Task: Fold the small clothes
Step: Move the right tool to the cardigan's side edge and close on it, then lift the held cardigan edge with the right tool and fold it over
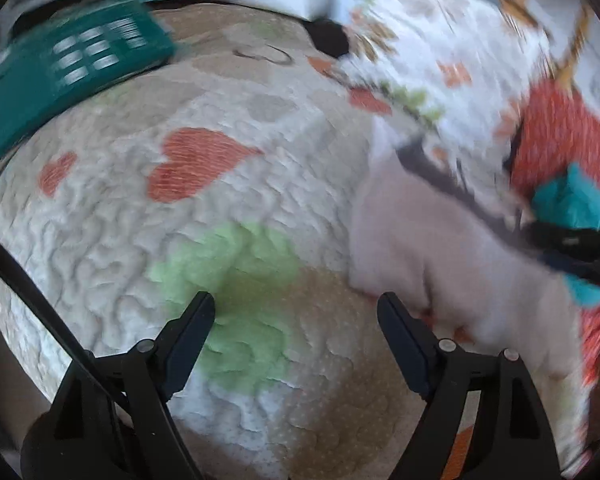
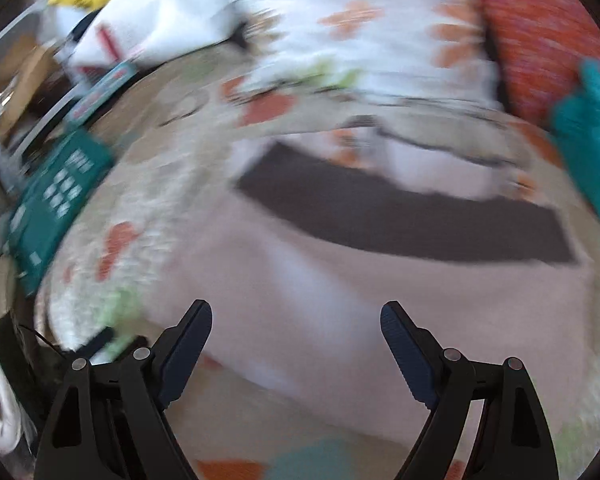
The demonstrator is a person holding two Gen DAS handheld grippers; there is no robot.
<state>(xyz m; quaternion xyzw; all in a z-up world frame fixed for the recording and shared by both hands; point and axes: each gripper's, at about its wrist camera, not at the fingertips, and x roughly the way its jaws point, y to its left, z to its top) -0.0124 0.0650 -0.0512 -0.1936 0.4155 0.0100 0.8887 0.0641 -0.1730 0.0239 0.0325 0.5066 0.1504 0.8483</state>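
Honestly this looked like the very start: the pale pink garment with its dark waistband lay spread flat on the heart-print quilt, with no fold that I could make out. Both grippers were spread wide and held nothing, the left gripper over bare quilt just beside the garment, the right gripper right above it. Too blurry to read anything, even on the teal box.

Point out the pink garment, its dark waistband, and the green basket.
pink garment (image 2: 300, 300): right wrist view, plain front fabric.
dark waistband (image 2: 400, 216): right wrist view, middle of band.
green basket (image 1: 72, 64): left wrist view, slotted side.
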